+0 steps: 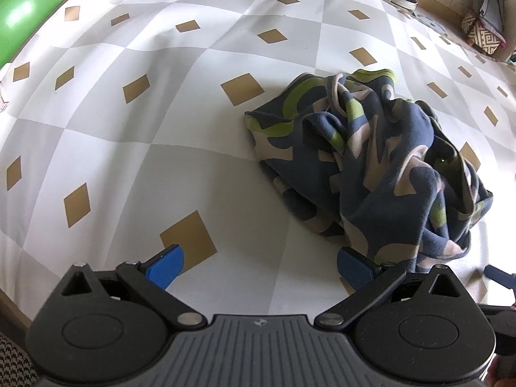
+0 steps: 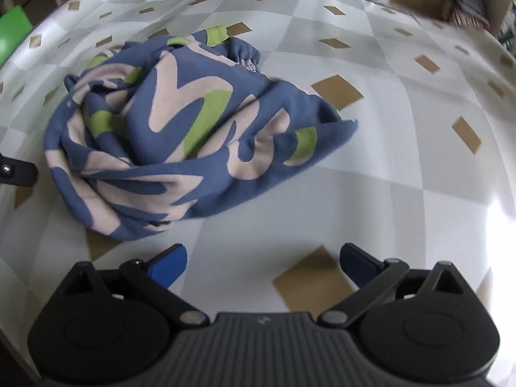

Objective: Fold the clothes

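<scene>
With the left gripper (image 1: 259, 267) and right gripper (image 2: 262, 262) both spread wide and empty, the crumpled blue patterned sweatshirt (image 2: 180, 135) heaped on the checked bedsheet (image 2: 403, 161) between them could be pinched through several layers and lift bunched instead of spreading.

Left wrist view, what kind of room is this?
Probably a bedroom at home: a crumpled garment lies on a checked sheet spread like a bedcover, with bags stacked along the far edge.
</scene>
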Available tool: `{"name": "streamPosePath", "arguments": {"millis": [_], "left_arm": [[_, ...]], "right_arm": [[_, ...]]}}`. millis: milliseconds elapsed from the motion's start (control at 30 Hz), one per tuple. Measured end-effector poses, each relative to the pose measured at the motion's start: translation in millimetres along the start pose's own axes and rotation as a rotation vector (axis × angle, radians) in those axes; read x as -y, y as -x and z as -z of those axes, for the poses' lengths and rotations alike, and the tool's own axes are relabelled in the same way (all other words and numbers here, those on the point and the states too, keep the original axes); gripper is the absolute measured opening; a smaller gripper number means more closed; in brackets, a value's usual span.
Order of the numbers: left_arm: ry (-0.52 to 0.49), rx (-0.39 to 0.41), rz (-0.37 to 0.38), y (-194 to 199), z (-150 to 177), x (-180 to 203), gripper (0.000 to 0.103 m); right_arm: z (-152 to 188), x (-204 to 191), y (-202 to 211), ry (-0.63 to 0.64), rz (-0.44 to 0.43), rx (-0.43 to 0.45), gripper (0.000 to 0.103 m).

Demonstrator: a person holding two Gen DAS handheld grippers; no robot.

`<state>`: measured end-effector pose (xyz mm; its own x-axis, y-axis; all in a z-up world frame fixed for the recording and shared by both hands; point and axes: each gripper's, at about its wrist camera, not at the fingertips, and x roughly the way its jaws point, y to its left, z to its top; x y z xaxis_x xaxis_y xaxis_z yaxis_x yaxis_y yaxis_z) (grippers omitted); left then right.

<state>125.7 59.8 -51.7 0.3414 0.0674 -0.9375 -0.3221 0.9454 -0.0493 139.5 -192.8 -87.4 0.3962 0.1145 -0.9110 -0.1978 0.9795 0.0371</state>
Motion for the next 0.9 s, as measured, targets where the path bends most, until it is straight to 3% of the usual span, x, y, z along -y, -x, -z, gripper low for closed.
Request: {"name": "streamPosePath", "arguments": {"millis": [167, 367, 600, 800, 900], "left_arm": [[-0.014, -0.006, 0.003, 2, -1, 5, 0.102], [0.0, -0.012, 0.001, 5, -3, 3, 0.102], [0.033, 0.022, -0.065, 7, -14, -8, 0.102], [-0.008, 0.012, -0.091, 4, -36, -4, 0.102], [-0.016, 0.038, -0.101, 8, -50, -4, 0.102]], "right_arm": [[-6, -8, 34, -0.008, 0.011, 0.017, 0.101], [-16, -28, 70, -0.004, -0.035, 0.111, 0.101], [-36, -36, 72, -0.045, -0.102, 0.22, 0.101], [-62, -40, 62, -0.103, -0.176, 0.205, 0.101], [-70, -50, 64, -0.061, -0.194, 0.237, 0.101]]}}
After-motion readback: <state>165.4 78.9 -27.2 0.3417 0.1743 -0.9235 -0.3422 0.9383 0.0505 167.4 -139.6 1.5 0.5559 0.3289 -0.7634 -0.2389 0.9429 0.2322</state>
